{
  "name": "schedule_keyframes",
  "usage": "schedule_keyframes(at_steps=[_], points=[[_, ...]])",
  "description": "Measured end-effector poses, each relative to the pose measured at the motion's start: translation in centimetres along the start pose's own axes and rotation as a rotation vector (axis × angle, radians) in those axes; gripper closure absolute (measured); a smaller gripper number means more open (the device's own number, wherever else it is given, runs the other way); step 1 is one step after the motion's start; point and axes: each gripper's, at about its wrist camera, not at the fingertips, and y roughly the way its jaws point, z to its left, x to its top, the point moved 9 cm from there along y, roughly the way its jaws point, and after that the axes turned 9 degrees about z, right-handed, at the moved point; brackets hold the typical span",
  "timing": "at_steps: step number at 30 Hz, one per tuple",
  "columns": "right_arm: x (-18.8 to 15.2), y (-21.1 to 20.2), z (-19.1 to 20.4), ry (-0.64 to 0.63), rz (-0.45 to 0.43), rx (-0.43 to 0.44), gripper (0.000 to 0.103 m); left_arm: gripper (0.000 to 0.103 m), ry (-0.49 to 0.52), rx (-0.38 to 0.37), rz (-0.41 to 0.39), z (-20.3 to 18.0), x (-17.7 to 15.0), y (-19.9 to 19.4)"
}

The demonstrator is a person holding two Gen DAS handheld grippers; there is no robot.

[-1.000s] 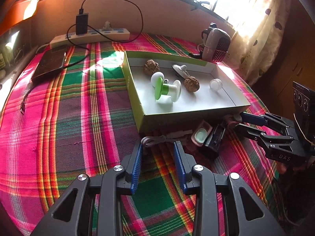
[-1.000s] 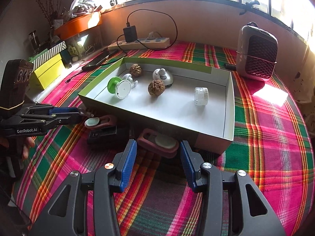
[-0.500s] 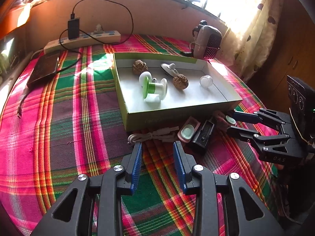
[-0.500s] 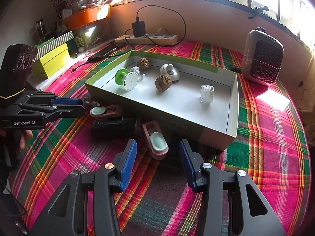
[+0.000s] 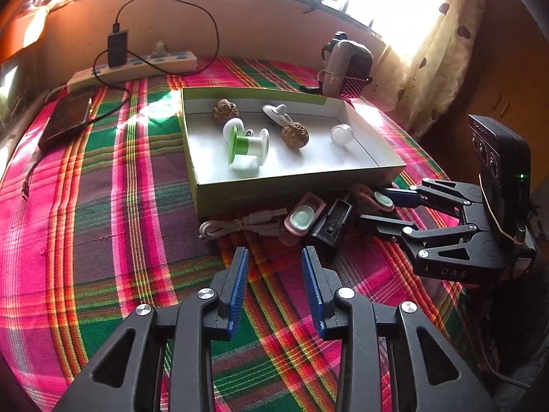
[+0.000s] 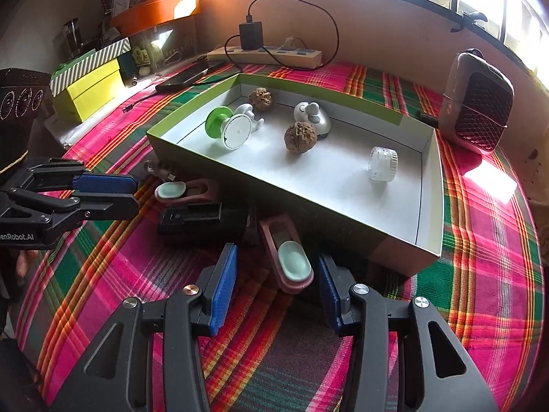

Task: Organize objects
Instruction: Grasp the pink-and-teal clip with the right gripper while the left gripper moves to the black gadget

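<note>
A shallow green-edged white box (image 6: pixel 425 185) (image 5: pixel 295 185) sits on the plaid cloth and holds a green-and-white spool (image 6: pixel 226 128), two walnuts (image 6: pixel 300 137), a white duck toy (image 6: pixel 312 116) and a clear round piece (image 6: pixel 382 164). In front of the box lie two pink clips with mint pads (image 6: pixel 290 257) (image 6: pixel 185 190), a black block (image 6: pixel 202 219) and a white cable (image 5: pixel 240 225). My right gripper (image 6: pixel 276 274) is open with one pink clip between its fingers, not gripped. My left gripper (image 5: pixel 274 267) is open and empty, just short of the cable and the other clip (image 5: pixel 303 218).
A small heater (image 6: pixel 475 103) stands right of the box. A power strip with a charger (image 6: pixel 264 53) lies at the back wall, a dark tablet (image 5: pixel 67 116) at back left. Yellow and striped boxes (image 6: pixel 92 82) sit on the left ledge.
Both grippers have drawn back a little from the box. The pink clip by my right gripper turned from crosswise to lengthwise between its fingers.
</note>
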Motion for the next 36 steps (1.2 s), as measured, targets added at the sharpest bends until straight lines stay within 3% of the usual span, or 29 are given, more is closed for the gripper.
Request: schedule_keyframes(at_steps=[8,13,36], points=[[0.0,0.0,0.1,0.003,0.001,0.008,0.071,0.073,0.026,-0.016,0.017,-1.3,-0.4,0.4],[0.0,0.0,0.0,0.004,0.0,0.008,0.084,0.073,0.043,-0.023,0.021,-2.1,-0.4,0.7],[-1.5,-1.4,-2.1,0.1,-0.024,-0.006,0.084,0.073,0.099,-0.065,0.031,-6.2,0.1,1.9]])
